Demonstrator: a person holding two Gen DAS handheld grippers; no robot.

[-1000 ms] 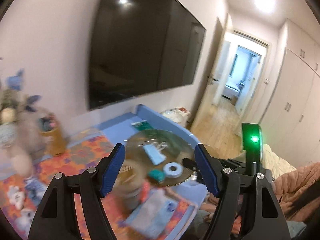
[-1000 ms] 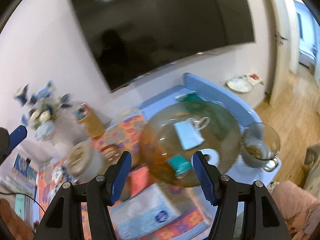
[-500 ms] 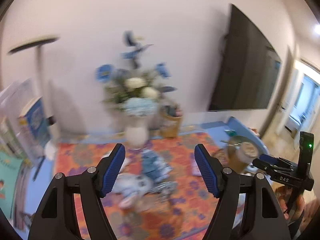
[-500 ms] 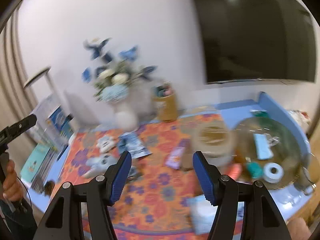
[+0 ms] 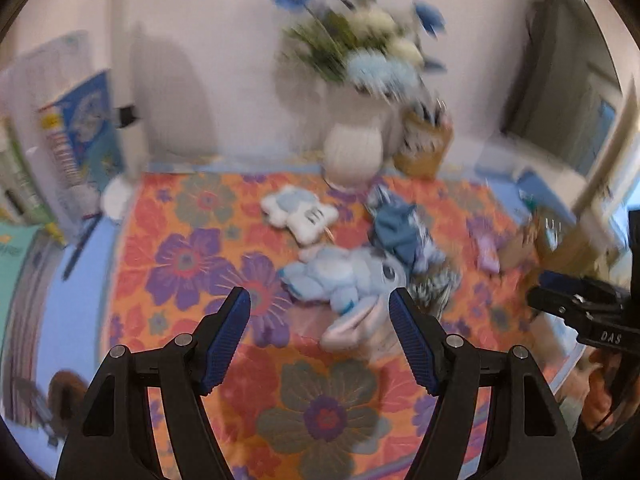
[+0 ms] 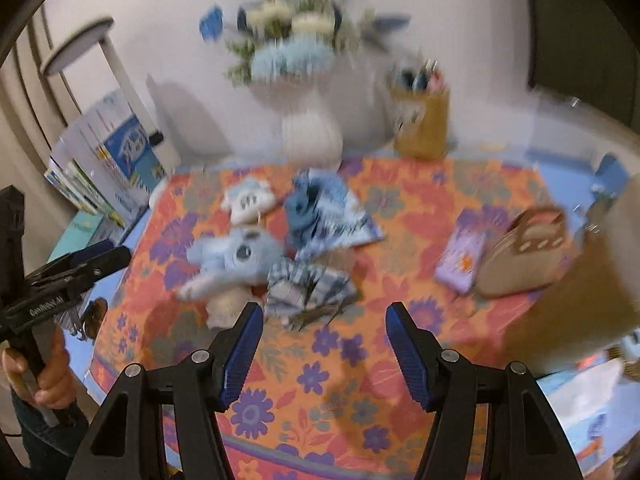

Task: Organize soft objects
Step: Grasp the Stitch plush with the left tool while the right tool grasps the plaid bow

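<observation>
Soft things lie in a loose heap on a flowered orange cloth (image 5: 192, 264) (image 6: 400, 208). A light blue plush animal (image 5: 348, 276) (image 6: 236, 260) lies on its side. Beside it are a white cloud-shaped plush (image 5: 300, 212) (image 6: 248, 200), a blue cloth bundle (image 5: 400, 232) (image 6: 316, 208) and a blue checked cloth (image 6: 308, 284). My left gripper (image 5: 320, 320) hangs open above the cloth, just short of the blue plush, nothing between its fingers. My right gripper (image 6: 324, 328) is open too, near the checked cloth, and appears at the right edge (image 5: 576, 308) of the left wrist view.
A white vase of blue and white flowers (image 5: 352, 148) (image 6: 308, 132) and a tan pen holder (image 6: 420, 124) stand at the back by the wall. Books (image 5: 80, 136) lean at the left. A purple packet (image 6: 464, 256) and a small tan handbag (image 6: 528, 260) lie to the right.
Both views have swung from the wall screen and glass plate, left and downward, onto the flowered cloth with the soft toys. Both grippers stayed open and now hang closer to the heap.
</observation>
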